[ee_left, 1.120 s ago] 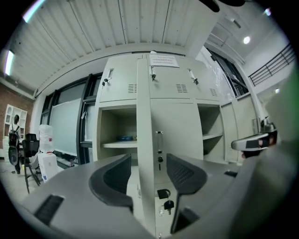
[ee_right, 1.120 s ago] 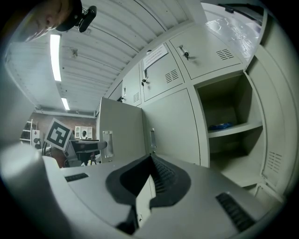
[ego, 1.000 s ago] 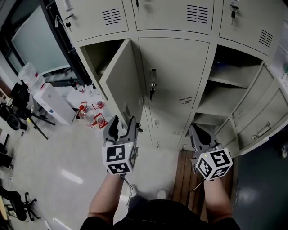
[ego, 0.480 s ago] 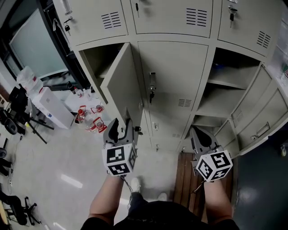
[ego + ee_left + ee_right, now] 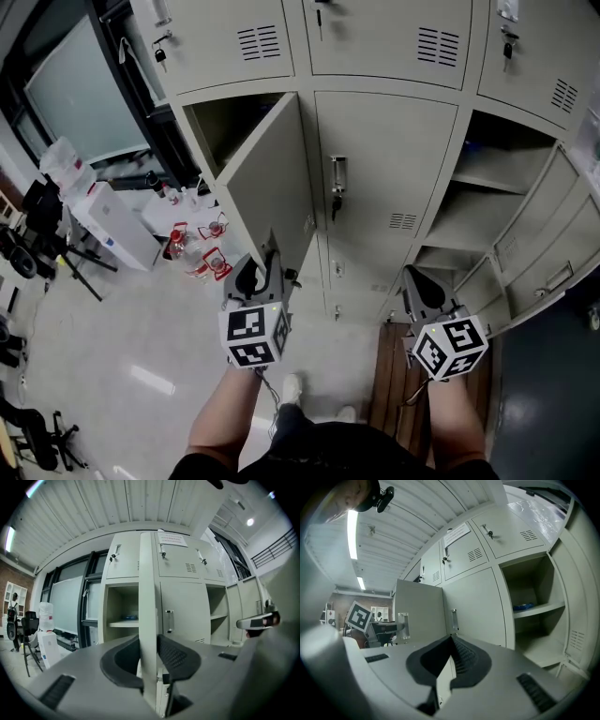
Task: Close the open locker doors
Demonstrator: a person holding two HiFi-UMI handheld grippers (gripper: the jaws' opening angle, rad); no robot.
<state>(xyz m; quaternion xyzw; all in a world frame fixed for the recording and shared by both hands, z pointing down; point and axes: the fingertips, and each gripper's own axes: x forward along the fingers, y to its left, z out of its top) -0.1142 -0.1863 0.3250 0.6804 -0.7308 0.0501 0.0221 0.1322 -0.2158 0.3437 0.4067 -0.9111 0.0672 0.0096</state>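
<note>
The beige lockers fill the head view. The left locker door [image 5: 272, 187] stands swung out, its free edge toward me. My left gripper [image 5: 262, 272] sits at that door's lower edge; its jaws have just been closing. In the left gripper view the door edge [image 5: 149, 597] runs up between the jaws of the left gripper [image 5: 151, 663], and both pads press on it. My right gripper [image 5: 419, 286] is shut on nothing, held in front of the open right-hand compartments [image 5: 478, 202], whose doors [image 5: 539, 253] hang out to the right. The right gripper [image 5: 451, 656] points at the closed middle door [image 5: 473, 606].
Bottles with red labels [image 5: 192, 248] and a white box [image 5: 112, 220] stand on the floor left of the lockers, with chairs and stands further left. A wooden floor strip [image 5: 389, 375] lies under my right arm. Keys hang from the top-row doors [image 5: 159, 52].
The left jaws have narrowed from wide open onto the door's edge. Both grippers and the view have shifted a little along the lockers. The right gripper stays shut.
</note>
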